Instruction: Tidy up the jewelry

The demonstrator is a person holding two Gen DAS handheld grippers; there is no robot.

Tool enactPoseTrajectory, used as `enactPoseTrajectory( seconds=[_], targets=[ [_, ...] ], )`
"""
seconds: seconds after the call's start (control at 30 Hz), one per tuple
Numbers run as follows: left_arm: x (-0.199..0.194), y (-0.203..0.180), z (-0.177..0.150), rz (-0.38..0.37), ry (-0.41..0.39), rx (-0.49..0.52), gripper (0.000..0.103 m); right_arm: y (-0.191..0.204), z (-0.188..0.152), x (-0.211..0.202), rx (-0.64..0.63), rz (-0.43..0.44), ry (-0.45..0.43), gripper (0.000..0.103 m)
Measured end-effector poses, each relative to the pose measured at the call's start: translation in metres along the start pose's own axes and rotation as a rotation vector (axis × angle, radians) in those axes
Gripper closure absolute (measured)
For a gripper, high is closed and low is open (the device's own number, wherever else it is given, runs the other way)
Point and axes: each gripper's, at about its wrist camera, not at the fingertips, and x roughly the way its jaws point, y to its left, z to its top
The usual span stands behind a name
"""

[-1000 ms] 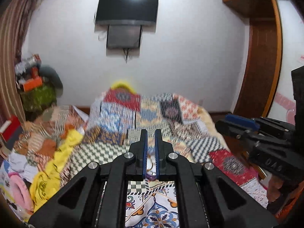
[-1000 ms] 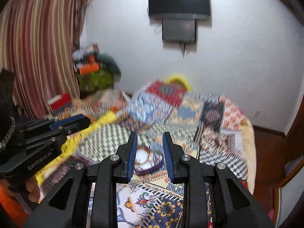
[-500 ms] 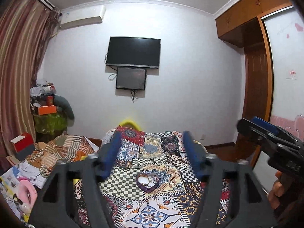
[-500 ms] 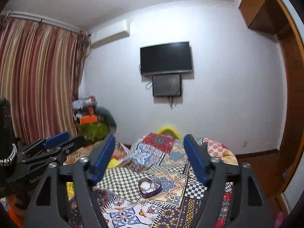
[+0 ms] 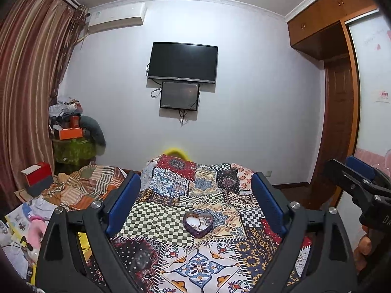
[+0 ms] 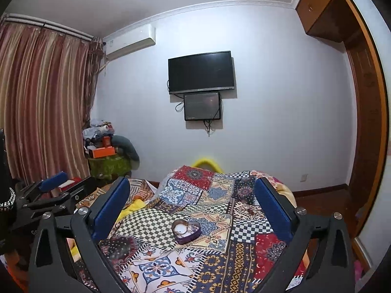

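A purple heart-shaped tray (image 5: 198, 224) lies on the patchwork bedspread (image 5: 195, 263), with rings or bangles and a white lining inside. It also shows in the right wrist view (image 6: 186, 230). My left gripper (image 5: 195, 202) is wide open and empty, raised well back from the tray. My right gripper (image 6: 191, 204) is wide open and empty too, equally far back. The right gripper also shows at the right edge of the left wrist view (image 5: 359, 178), and the left gripper at the left edge of the right wrist view (image 6: 56, 188).
Crumpled clothes and papers (image 5: 31, 219) lie left of the bed. A cluttered green-covered stand (image 5: 73, 146) stands in the far left corner by the curtain (image 5: 29, 85). A TV (image 5: 183, 62) hangs on the far wall. A wooden wardrobe (image 5: 342, 122) lines the right side.
Both grippers have opened from nearly shut to wide open and have pulled up and back from the heart tray, which now looks smaller and farther away.
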Motion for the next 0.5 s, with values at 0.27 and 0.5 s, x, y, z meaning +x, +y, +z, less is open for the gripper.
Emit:
enactPoseTrajectory(
  seconds=[0.27,0.5],
  targets=[
    [0.0016,0.0005,-0.0025,0.000,0.004,0.001,0.011,-0.0008,-0.0045,-0.0041,-0.003,0.003,0.016,0.002],
    [0.0045,0.0017,-0.0036,-0.004,0.012,-0.004,0.011,-0.0041,-0.0055,-0.0052,0.001,0.005,0.025,0.002]
  ],
)
